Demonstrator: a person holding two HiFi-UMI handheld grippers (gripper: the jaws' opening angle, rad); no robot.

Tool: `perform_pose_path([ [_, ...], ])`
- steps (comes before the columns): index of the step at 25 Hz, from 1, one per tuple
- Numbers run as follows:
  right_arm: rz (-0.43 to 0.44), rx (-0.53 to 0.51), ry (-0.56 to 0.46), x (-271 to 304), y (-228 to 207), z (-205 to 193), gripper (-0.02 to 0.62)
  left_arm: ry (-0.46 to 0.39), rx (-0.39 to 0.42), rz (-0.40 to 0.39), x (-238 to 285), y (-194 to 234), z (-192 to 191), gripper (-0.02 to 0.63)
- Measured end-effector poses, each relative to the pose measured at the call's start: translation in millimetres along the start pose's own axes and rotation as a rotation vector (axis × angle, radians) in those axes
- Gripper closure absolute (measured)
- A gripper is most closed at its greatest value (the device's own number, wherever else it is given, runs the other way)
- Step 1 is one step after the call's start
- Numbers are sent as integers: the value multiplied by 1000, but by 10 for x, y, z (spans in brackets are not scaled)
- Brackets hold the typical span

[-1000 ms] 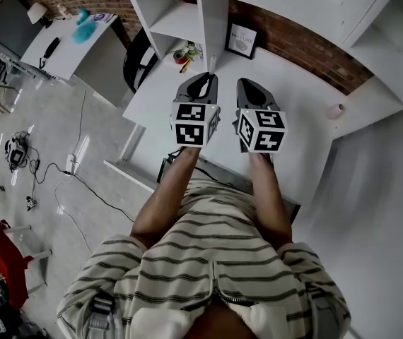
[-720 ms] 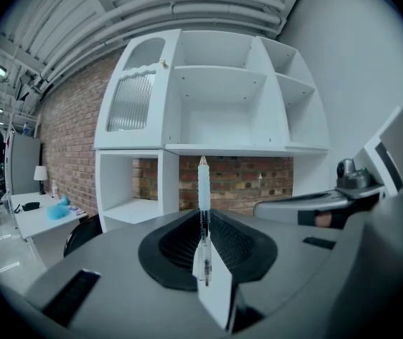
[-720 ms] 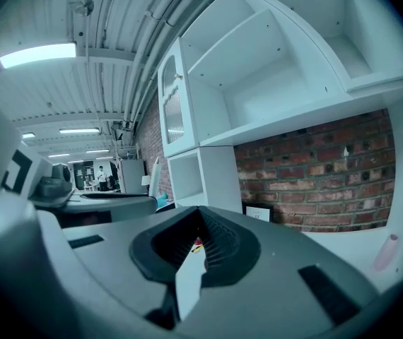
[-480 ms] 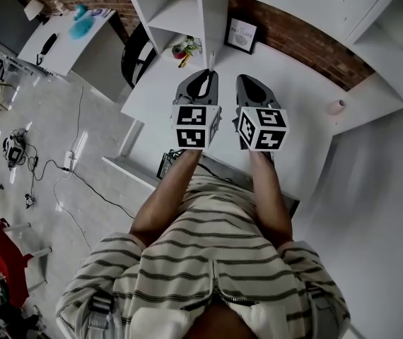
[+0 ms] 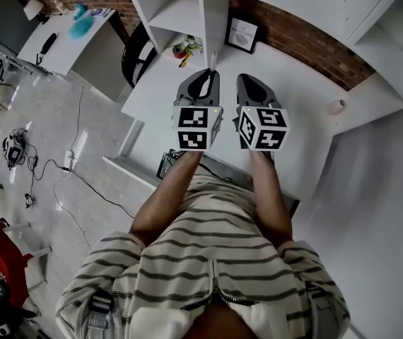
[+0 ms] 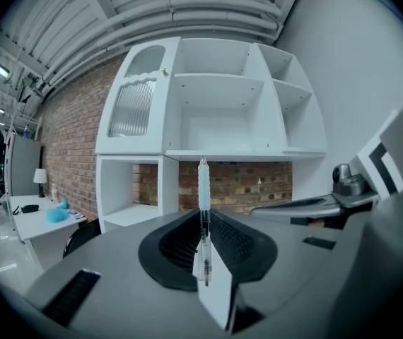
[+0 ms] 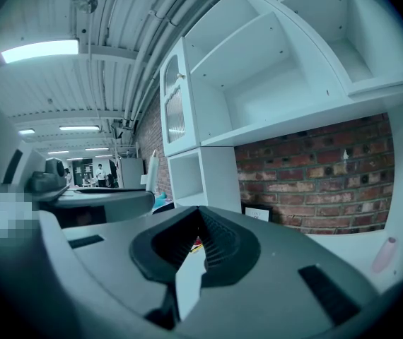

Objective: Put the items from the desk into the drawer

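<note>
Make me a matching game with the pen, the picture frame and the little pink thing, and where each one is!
Things:
1. pen
2. picture frame
3. pink thing

Places:
A. standing against the brick wall
B. at the right end of the desk
C. pinched in the left tongs

Pairs: 1-C, 2-A, 3-B
</note>
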State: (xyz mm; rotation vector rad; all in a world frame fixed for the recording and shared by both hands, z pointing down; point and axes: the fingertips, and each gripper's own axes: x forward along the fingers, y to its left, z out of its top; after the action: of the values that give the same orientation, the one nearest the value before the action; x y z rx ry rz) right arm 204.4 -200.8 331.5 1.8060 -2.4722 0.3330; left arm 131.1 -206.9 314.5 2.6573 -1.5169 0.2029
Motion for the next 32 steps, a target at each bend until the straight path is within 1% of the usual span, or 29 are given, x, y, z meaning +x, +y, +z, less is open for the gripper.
perform_pose_path([
  [7, 4, -1, -3, 20, 23, 9, 584, -2, 12, -13, -3, -22, -5, 561],
  [13, 11, -1, 9, -5, 70, -29, 584, 10, -38, -19, -25, -5, -88, 561],
  [21, 6, -3, 6, -59, 30, -6, 583, -3, -22, -12, -27, -42, -54, 560],
  [27, 24, -2, 7, -6, 44, -18, 584, -6, -7, 7, -23, -9, -60, 560],
  [32, 84, -4, 25, 75, 266, -65, 583, -3, 19, 65, -153, 116, -92, 560],
])
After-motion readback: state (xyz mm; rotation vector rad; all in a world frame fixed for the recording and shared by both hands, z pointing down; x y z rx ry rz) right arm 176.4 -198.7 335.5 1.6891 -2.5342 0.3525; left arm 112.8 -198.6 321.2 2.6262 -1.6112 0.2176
